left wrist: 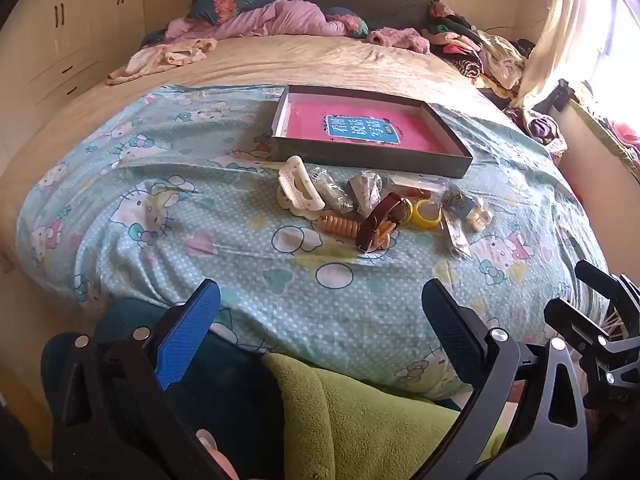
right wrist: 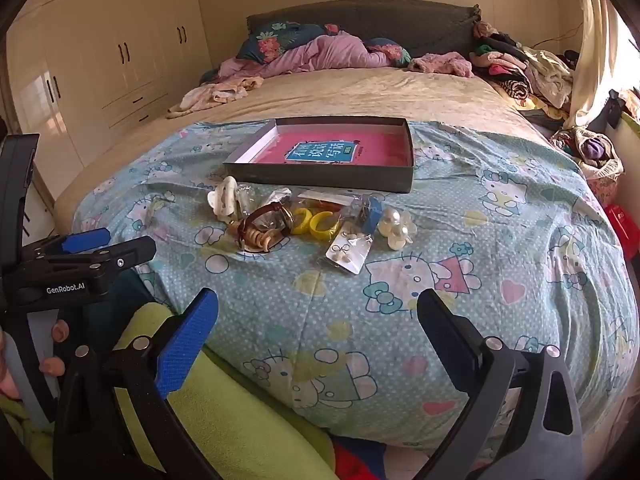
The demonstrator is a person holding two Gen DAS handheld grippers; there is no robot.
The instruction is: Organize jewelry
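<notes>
Both grippers (left wrist: 320,312) (right wrist: 318,316) gape over blanket edge (right wrist: 320,420).

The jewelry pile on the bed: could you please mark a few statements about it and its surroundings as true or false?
1. The shallow box holds no jewelry yet. True.
2. The white hair claw lies inside the box. False: it lies on the blanket in front of the box.
3. The left gripper grips the yellow rings. False: it is open and well short of them.
4. The right gripper is open and holds nothing. True.
5. The pearl clip lies at the right end of the pile. True.
</notes>
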